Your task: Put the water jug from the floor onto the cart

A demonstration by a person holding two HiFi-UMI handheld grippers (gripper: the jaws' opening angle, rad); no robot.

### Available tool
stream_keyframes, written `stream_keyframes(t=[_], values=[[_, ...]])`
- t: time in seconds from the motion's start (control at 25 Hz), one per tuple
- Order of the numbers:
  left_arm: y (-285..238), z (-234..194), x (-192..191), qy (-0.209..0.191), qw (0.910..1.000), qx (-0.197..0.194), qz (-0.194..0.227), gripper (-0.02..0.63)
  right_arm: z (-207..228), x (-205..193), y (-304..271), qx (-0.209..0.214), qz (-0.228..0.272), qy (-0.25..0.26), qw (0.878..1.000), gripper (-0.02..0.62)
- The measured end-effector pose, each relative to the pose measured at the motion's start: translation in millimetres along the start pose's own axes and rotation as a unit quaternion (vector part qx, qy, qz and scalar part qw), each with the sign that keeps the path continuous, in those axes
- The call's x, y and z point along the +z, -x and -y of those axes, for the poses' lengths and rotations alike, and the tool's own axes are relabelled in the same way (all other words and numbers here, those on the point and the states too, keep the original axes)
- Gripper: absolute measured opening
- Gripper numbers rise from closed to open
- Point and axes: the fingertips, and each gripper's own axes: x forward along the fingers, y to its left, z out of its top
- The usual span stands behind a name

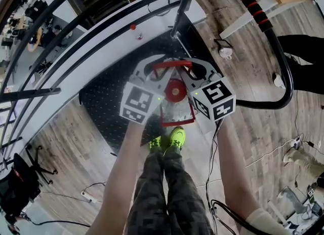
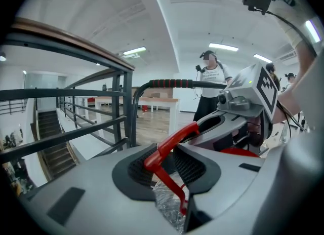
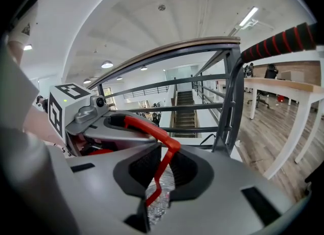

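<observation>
water jug (image 1: pixel 175 91) at 5 o'clock edge of cart (image 1: pixel 106 102) | right gripper (image 3: pixel 162 167) clenched on red handle (image 3: pixel 147 126) | left gripper (image 2: pixel 164 164) slack around it | risk: one-sided hold, jug swings, slips off edge

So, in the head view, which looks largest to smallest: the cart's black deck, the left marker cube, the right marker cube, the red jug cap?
1. cart's black deck, clearly largest.
2. left marker cube and right marker cube: about alike, so not ranked; both sit nearer the camera.
3. red jug cap, smallest.
</observation>
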Motion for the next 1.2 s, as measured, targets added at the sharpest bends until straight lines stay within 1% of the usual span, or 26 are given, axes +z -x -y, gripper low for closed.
stream_keyframes(t=[0.08, 0.16, 0.28, 0.4, 0.44, 0.56, 0.76, 1.0, 1.12, 1.2], values=[[2.2, -3.9, -1.9, 0.005, 1.0000, 0.002, -0.002, 0.104, 3.8, 0.4, -0.5, -0.005, 0.003, -0.004, 1.000, 0.032], [3.0, -7.6, -4.8, 0.014, 0.9999, 0.004, -0.004, 0.126, 7.7, 0.4, -1.2, -0.008, 0.007, -0.008, 1.000, 0.048], [3.7, -12.2, -8.1, 0.022, 0.9997, 0.007, -0.005, 0.132, 10.2, -0.2, -4.1, -0.011, 0.010, -0.013, 1.000, 0.057], [7.0, -18.7, -10.6, 0.025, 0.9995, 0.016, -0.006, 0.138, 14.0, -1.9, -6.1, -0.019, 0.008, -0.013, 1.000, 0.117], [8.8, -21.6, -12.6, 0.028, 0.9994, 0.020, -0.007, 0.141, 15.0, -2.9, -6.6, -0.020, 0.007, -0.014, 1.000, 0.124], [14.0, -28.3, -21.8, 0.032, 0.9989, 0.030, -0.015, 0.150, 16.3, -5.7, -7.4, -0.021, 0.004, -0.017, 1.000, 0.124], [20.6, -31.1, -26.8, 0.034, 0.9986, 0.041, -0.009, 0.153, 15.5, -6.1, -8.0, -0.032, 0.006, -0.007, 0.999, 0.126], [29.4, -33.9, -25.9, 0.047, 0.9974, 0.054, -0.001, 0.193, 17.3, -4.6, -2.4, -0.047, 0.011, -0.007, 0.999, 0.127], [34.1, -33.3, -20.0, 0.042, 0.9975, 0.057, 0.000, 0.201, 15.7, 1.2, 1.6, -0.058, 0.019, 0.002, 0.998, 0.127], [36.0, -31.4, -12.9, 0.032, 0.9978, 0.058, 0.002, 0.202, 16.3, 6.9, 6.3, -0.073, 0.029, 0.009, 0.997, 0.127]])
